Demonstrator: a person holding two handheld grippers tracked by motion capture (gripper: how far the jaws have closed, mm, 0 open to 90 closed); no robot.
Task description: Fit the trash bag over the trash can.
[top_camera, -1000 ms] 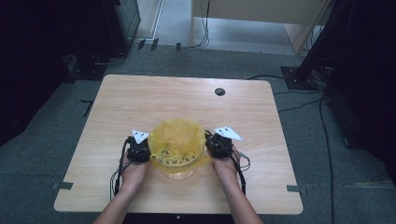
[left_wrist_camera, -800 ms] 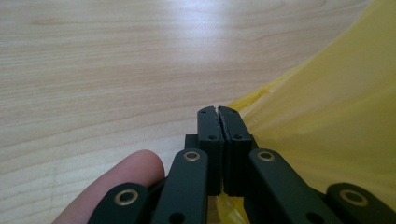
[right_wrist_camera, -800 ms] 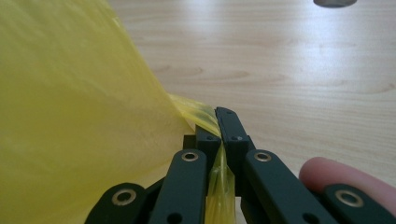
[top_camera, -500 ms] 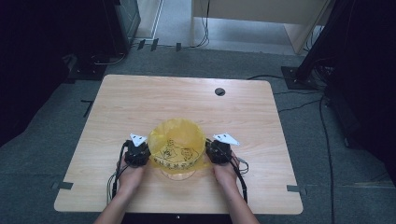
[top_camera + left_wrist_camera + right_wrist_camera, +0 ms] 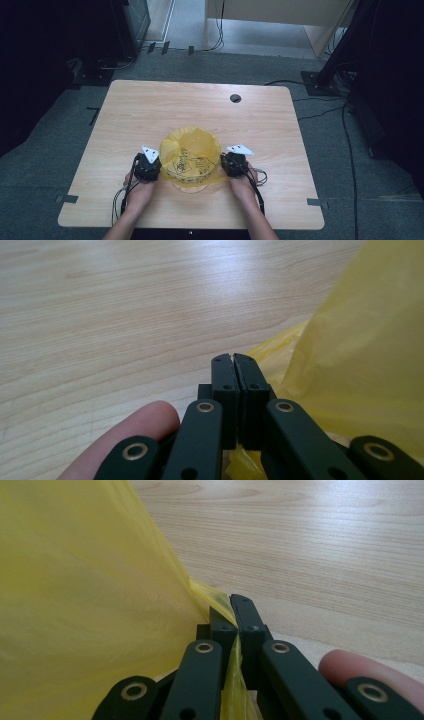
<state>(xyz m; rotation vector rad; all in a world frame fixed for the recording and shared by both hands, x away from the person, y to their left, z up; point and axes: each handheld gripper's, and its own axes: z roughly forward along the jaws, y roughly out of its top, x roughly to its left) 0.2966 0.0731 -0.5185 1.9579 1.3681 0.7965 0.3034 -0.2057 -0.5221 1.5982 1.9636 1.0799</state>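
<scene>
A pale wooden surface (image 5: 150,115) stands on grey carpet in a dim room, cables trailing at its far side. Near its front edge a yellow plastic bag (image 5: 192,155) with black printing is held up between the two grippers. The left gripper (image 5: 146,166) is seen at the bag's 9 o'clock, the right gripper (image 5: 233,162) at its 3 o'clock — each pressed together on a fold of the yellow film, as is confirmed in both gripper views (image 5: 233,390) (image 5: 233,630). The bag's mouth is thus spanned side to side, its long axis running 9 to 3. Neither hand is judged nearer — any widening would likely be made by drawing both outward.
</scene>
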